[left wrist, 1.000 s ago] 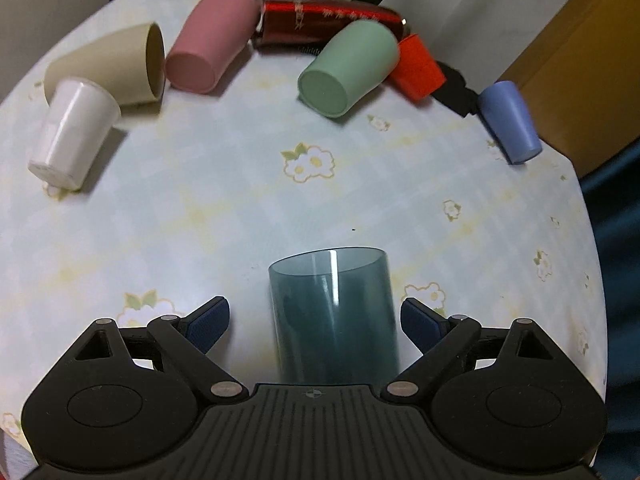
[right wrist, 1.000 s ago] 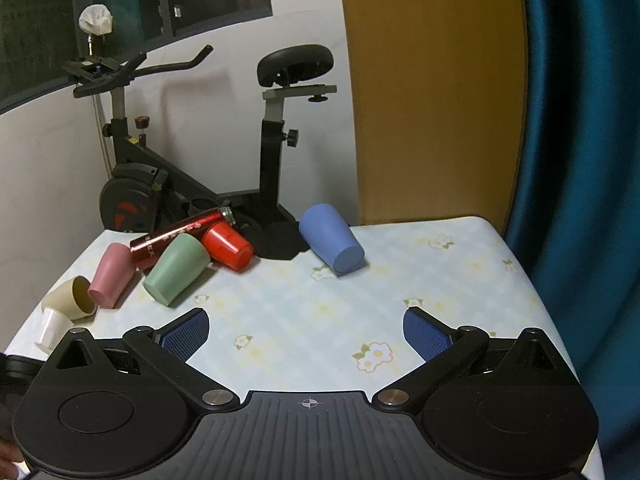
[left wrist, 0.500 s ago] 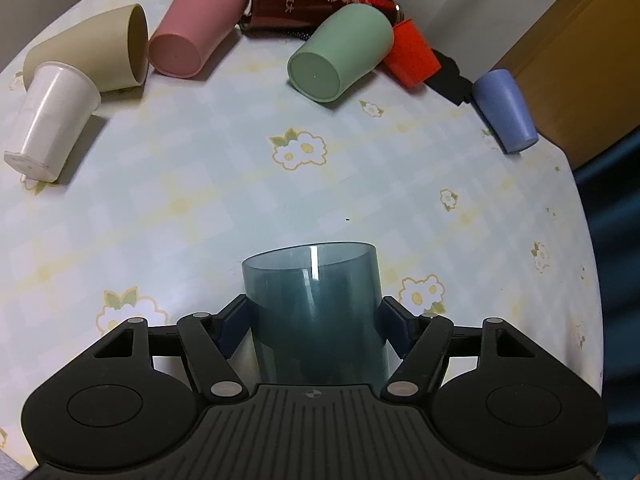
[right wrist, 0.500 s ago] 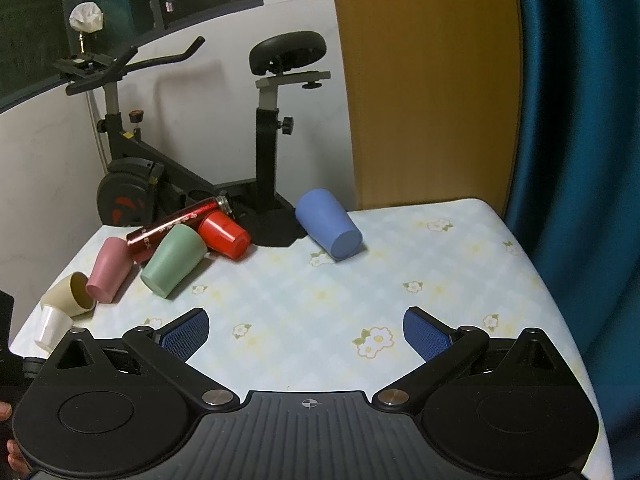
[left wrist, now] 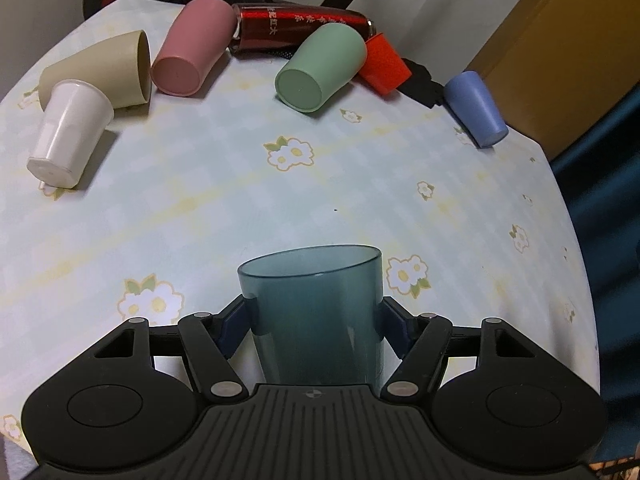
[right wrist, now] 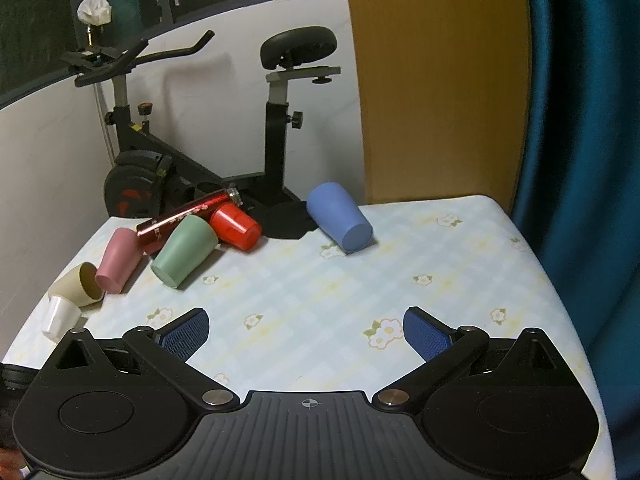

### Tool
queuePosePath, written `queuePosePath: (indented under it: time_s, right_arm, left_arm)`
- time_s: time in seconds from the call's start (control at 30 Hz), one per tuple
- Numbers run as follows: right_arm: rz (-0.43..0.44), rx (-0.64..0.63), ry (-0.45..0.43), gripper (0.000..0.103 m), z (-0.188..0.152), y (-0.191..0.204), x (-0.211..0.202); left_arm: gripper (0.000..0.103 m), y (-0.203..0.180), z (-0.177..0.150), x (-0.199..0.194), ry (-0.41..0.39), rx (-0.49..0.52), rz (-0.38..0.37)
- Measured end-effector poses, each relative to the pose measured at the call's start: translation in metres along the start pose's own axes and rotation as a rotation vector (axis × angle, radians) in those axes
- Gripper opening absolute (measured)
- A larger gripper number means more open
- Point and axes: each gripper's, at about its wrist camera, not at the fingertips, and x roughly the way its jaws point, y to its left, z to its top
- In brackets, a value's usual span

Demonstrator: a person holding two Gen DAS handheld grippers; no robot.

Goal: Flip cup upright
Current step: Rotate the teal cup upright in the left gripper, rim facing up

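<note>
My left gripper (left wrist: 316, 320) is shut on a translucent teal cup (left wrist: 316, 312); both blue pads press its sides, and its open rim points away from the camera above the flowered tablecloth (left wrist: 240, 184). My right gripper (right wrist: 306, 332) is open and empty, held above the table's near side. The teal cup does not show in the right wrist view.
Several cups lie on their sides along the far edge: white (left wrist: 68, 132), beige (left wrist: 100, 68), pink (left wrist: 192, 52), green (left wrist: 320, 68), red (left wrist: 384, 64) and blue (left wrist: 476, 108). A red bottle (left wrist: 300, 26) lies behind them. An exercise bike (right wrist: 276, 120) stands beyond the table.
My left gripper closed from open onto the teal cup and has raised and tilted it. The right gripper stayed open, shifting only slightly.
</note>
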Motion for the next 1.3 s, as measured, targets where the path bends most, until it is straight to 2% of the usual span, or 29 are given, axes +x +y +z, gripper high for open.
queuePosePath:
  time_s: [0.17, 0.33, 0.5, 0.73, 1.0, 1.3]
  right_arm:
    - [0.003, 0.0, 0.005, 0.103, 0.0, 0.002, 0.0]
    - [0.003, 0.0, 0.006, 0.103, 0.0, 0.002, 0.0]
    - [0.003, 0.002, 0.015, 0.103, -0.003, 0.003, 0.003]
    - [-0.001, 0.011, 0.024, 0.103, -0.005, -0.001, 0.006]
    - [0.001, 0.027, 0.035, 0.103, -0.005, -0.005, 0.01]
    - [0.0, 0.029, 0.037, 0.103, -0.005, -0.005, 0.011]
  left_arm:
    - [0.071, -0.002, -0.005, -0.009, -0.027, 0.04, 0.023]
    - [0.07, -0.008, -0.005, -0.021, -0.108, 0.112, 0.065]
    - [0.07, -0.018, 0.001, -0.016, -0.194, 0.209, 0.152]
    - [0.07, -0.026, 0.012, -0.003, -0.266, 0.265, 0.233]
    - [0.07, -0.028, 0.01, 0.004, -0.27, 0.278, 0.266]
    - [0.07, -0.023, 0.008, 0.006, -0.245, 0.254, 0.268]
